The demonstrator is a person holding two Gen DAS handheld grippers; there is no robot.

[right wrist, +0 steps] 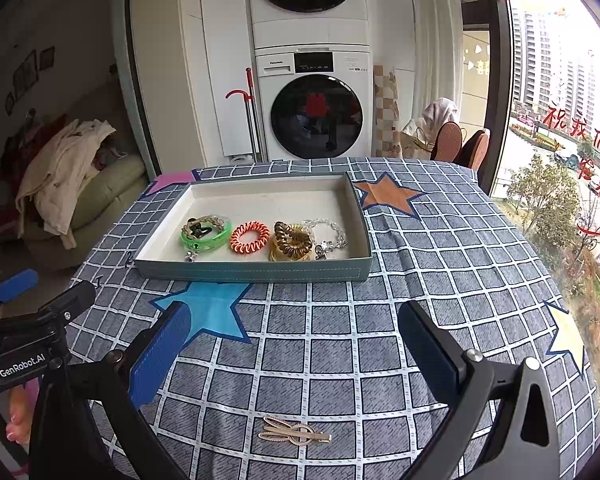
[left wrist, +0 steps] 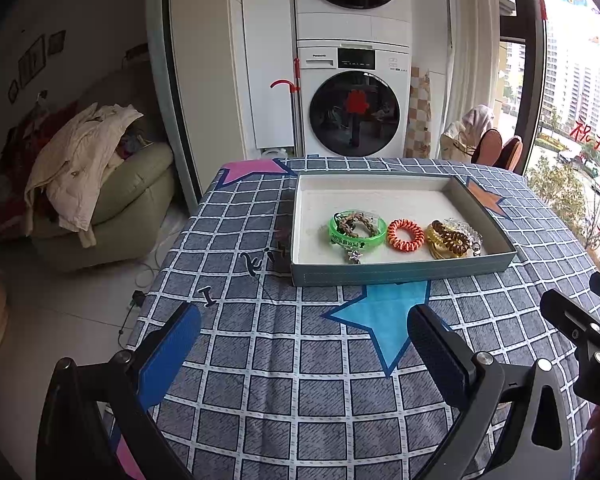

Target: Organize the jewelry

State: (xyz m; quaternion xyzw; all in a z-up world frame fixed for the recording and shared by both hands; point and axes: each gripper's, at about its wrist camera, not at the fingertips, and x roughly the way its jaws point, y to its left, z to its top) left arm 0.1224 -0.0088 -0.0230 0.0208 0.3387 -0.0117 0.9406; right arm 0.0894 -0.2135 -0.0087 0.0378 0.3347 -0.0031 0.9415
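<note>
A shallow grey-green tray (left wrist: 400, 274) (right wrist: 256, 272) lies on the checked tablecloth. Along its near side sit a green bangle (left wrist: 358, 232) (right wrist: 206, 236) with a braided band on it, an orange spiral hair tie (left wrist: 405, 234) (right wrist: 250, 237), a gold and brown spiral pile (left wrist: 450, 240) (right wrist: 292, 242) and a clear bead bracelet (right wrist: 328, 232). A gold hair clip (right wrist: 294, 434) lies on the cloth just below my right gripper (right wrist: 296, 316), which is open and empty. My left gripper (left wrist: 306, 322) is open and empty over the cloth, short of the tray.
The table (left wrist: 260, 360) ends at the left above a tiled floor. A green sofa (left wrist: 132, 200) with piled clothes stands left. Stacked washing machines (left wrist: 354, 112) are behind the table, a large window at the right. A hand (right wrist: 16, 420) holds the left tool.
</note>
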